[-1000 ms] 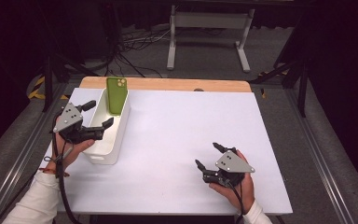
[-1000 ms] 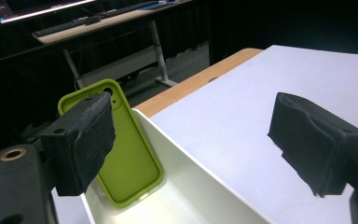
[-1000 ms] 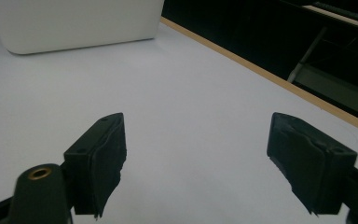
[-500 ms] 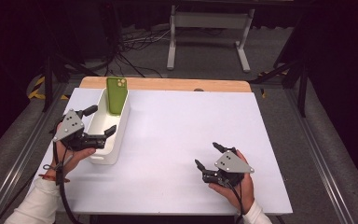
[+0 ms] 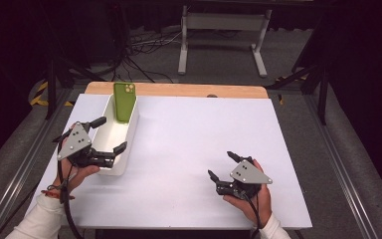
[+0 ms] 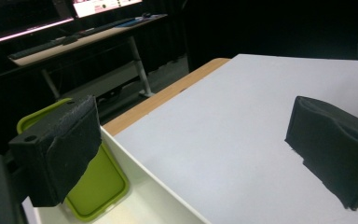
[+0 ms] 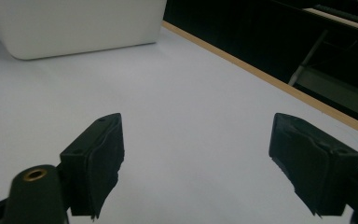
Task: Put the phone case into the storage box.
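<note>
Here, left gripper (image 5: 107,134) spread wide at the white bin (image 5: 110,164); nothing is clamped.
Its jaws have just been opening, straddling the bin's near end. The green phone case (image 5: 124,102) is leaned upright at the bin's far end. Right gripper (image 5: 223,166) is held apart over the desk (image 5: 189,129), well away.

A green phone case (image 5: 125,101) is standing upright, leaning against the far end wall inside a long white bin (image 5: 127,144), which is sitting along the counter's (image 5: 199,144) left side.
</note>
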### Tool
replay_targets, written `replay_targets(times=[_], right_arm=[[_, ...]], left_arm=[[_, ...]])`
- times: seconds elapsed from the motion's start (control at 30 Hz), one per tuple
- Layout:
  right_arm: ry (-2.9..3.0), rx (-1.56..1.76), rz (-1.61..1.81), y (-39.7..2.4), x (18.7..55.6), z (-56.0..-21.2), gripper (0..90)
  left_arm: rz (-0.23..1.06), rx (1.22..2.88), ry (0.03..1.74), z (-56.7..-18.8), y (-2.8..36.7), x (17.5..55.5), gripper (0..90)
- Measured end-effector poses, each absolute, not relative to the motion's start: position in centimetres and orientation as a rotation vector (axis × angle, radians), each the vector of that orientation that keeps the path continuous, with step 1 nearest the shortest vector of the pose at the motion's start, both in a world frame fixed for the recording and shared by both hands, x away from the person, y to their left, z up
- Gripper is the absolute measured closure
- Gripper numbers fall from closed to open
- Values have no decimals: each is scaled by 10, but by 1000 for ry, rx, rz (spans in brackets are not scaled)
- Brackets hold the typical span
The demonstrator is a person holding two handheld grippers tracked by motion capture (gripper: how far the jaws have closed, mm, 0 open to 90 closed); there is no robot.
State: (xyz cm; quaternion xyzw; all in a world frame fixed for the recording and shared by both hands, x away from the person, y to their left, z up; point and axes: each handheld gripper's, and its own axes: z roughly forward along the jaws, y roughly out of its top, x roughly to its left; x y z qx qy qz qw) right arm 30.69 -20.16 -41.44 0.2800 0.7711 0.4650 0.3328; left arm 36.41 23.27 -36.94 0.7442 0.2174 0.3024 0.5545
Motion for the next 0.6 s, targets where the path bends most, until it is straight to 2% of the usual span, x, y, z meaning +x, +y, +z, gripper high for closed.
replay_targets(times=[0.6], right_arm=[[2014,723,1192,-192,308,-414,151]], left_arm=[[693,1741,453,-378,225,343,39]])
